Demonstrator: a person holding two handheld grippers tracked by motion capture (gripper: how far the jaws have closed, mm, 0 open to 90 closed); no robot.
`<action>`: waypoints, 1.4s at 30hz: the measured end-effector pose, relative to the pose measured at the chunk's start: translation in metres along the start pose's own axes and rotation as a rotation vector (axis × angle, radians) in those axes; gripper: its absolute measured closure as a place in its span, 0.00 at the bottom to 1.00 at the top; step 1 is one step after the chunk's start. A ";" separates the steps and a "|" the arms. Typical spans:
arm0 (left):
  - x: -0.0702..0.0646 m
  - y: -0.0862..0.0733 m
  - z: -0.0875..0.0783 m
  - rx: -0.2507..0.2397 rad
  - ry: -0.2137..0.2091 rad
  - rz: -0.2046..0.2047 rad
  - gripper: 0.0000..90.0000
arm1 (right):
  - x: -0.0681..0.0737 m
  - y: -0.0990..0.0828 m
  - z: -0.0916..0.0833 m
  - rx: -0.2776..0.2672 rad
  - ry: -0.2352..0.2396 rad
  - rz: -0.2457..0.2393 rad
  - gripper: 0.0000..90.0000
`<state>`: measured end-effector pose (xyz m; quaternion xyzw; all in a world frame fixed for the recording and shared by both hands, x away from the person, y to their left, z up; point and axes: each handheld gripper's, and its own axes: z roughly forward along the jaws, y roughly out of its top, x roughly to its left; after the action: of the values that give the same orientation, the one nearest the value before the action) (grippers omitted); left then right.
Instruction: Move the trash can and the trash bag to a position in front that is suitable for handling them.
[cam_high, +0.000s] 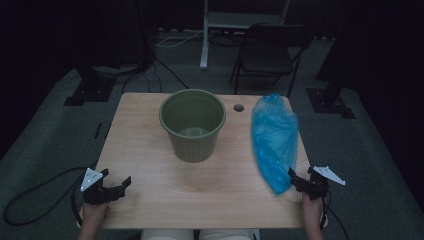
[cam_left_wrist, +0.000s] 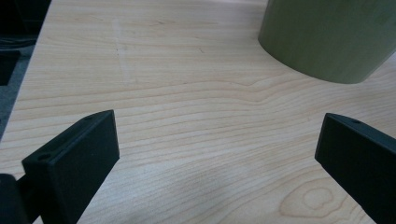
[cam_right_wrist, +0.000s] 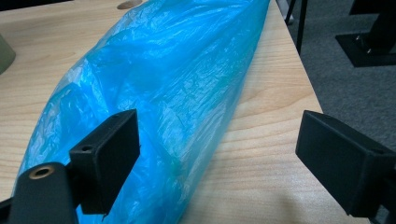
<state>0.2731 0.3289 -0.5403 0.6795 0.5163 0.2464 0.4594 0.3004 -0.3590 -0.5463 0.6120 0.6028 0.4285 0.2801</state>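
The blue plastic bag (cam_high: 274, 142) lay lengthwise along the right side of the table (cam_high: 200, 200) in the high view, its near end at the lower right, just beside the right gripper (cam_high: 300, 181). That placement looked deliberate: the bag waited within easy reach of the right hand, while the green bin (cam_high: 192, 125) stood upright in the upper middle of the table, open mouth upward, probably so the bag could be drawn over it as a liner.

In the right gripper view the right gripper (cam_right_wrist: 219, 154) had its jaws spread wide, the left one over the bag's near end and the right one over bare wood; nothing was pinched. The left gripper (cam_high: 112, 187) rested at the lower left of the high view, also held apart and empty, pointing toward the bin's base as if ready to steady it.

The bag was thin, translucent film, crinkled and glossy, limp and lightly puffed. The bin was matte olive plastic, a tapering round shape with faint vertical ribbing and a rolled rim. The table was pale wood-grain laminate, smooth, with a round cable hole (cam_high: 239, 107) near its far edge.
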 end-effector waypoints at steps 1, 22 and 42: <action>0.000 0.000 0.000 0.000 0.000 0.000 0.00 | 0.000 0.000 0.000 0.000 0.000 0.000 0.15; 0.001 0.022 0.030 0.030 -0.029 0.012 0.00 | 0.032 0.046 0.010 -0.008 0.060 -0.037 0.15; -0.024 0.078 0.094 -0.017 -0.008 0.074 0.00 | 0.088 0.102 0.066 -0.052 0.150 -0.104 0.15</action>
<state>0.3781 0.2679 -0.5117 0.6954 0.4867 0.2648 0.4576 0.3997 -0.2735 -0.4741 0.5388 0.6417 0.4734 0.2717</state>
